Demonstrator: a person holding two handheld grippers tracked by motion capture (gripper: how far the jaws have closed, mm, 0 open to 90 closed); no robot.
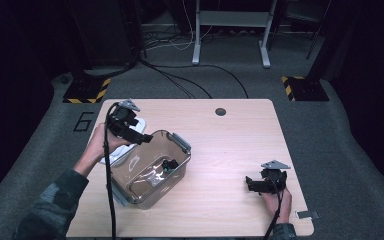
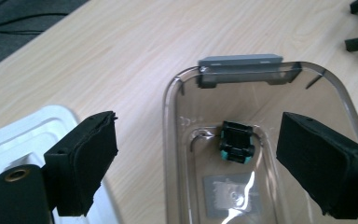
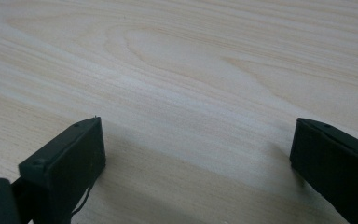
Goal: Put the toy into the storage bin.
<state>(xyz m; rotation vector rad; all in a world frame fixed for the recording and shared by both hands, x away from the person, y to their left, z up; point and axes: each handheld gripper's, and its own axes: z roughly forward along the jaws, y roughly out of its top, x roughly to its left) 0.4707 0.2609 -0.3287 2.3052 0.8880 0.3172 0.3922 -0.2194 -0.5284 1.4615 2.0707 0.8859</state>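
- A small black and teal part is lying inside the clear container on the table.
- My left claw is hovering wide over it, holding nothing.
- My right claw is gaping wide, well apart.
- A "6" is marking the floor.

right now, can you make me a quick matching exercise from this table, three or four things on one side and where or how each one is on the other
Things:
1. small black and teal part
2. white lid
3. left gripper
4. right gripper

Places or states:
a. open, low over bare wood near the table's right edge
b. on the floor of the clear container
c. flat on the table beside the container
d. open, above the container

Pairs: 1-b, 2-c, 3-d, 4-a
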